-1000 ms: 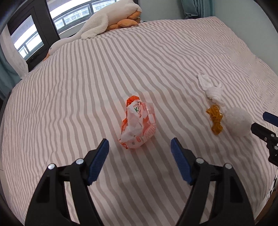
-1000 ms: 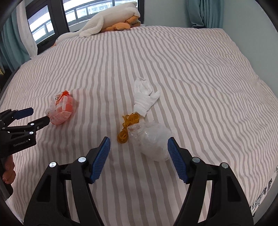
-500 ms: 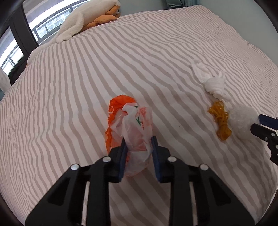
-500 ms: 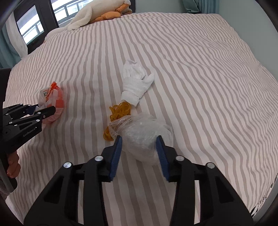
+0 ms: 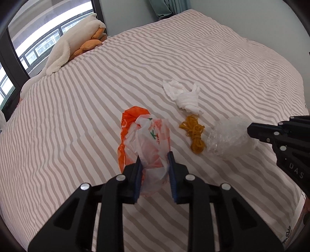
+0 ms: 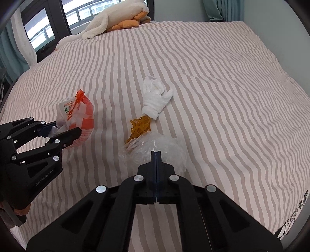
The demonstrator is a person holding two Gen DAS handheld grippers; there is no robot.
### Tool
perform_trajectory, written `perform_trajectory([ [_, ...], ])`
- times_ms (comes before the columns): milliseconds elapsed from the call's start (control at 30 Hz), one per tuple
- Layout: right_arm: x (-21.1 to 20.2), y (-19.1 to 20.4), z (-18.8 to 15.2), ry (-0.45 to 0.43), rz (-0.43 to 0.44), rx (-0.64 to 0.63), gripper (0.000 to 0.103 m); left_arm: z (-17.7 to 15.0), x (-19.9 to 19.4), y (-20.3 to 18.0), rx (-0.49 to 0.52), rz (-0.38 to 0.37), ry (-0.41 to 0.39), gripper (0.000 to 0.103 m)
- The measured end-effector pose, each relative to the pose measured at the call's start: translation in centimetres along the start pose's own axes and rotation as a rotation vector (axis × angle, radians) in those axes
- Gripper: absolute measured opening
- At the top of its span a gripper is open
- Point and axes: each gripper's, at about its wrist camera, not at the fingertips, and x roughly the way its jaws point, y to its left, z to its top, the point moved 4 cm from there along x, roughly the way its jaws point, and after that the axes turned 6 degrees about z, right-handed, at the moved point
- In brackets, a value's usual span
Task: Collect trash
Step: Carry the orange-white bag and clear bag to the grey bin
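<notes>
My left gripper (image 5: 154, 158) is shut on the orange and white plastic bag (image 5: 149, 139), which it holds just above the striped bed; the bag also shows in the right wrist view (image 6: 77, 114), with the left gripper (image 6: 64, 131) around it. My right gripper (image 6: 156, 153) is shut on the crumpled clear plastic bag (image 6: 155, 153), its jaws pressed together. That bag also shows in the left wrist view (image 5: 230, 135), with the right gripper (image 5: 251, 129) at its right side. A yellow rubber-band bundle (image 6: 139, 126) and a white crumpled tissue (image 6: 155, 98) lie on the bed beyond it.
The striped bedsheet (image 6: 213, 87) covers a wide bed. A white and orange plush toy (image 6: 116, 21) lies at the far edge by the window (image 6: 44, 33). Teal curtains (image 6: 217, 9) hang at the back. The bed's near edge is at the lower right (image 6: 290, 223).
Both grippers went from open to shut: the left closed on the orange and white bag, the right on the clear plastic bag. Both bags now sit lifted and nearer the other trash.
</notes>
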Motion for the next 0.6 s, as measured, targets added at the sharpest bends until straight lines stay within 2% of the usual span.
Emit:
perform_trajectory([
  [333,-3.4,0.9,0.4,-0.046,0.039,0.012,0.000,-0.8,-2.6,1.0,-0.047,-0.017,0.004,0.024],
  [600,-9.5,2.5,-0.7,-0.075,0.068,-0.034,0.000,-2.7,-8.5,0.7,-0.098,-0.025,-0.001,0.024],
])
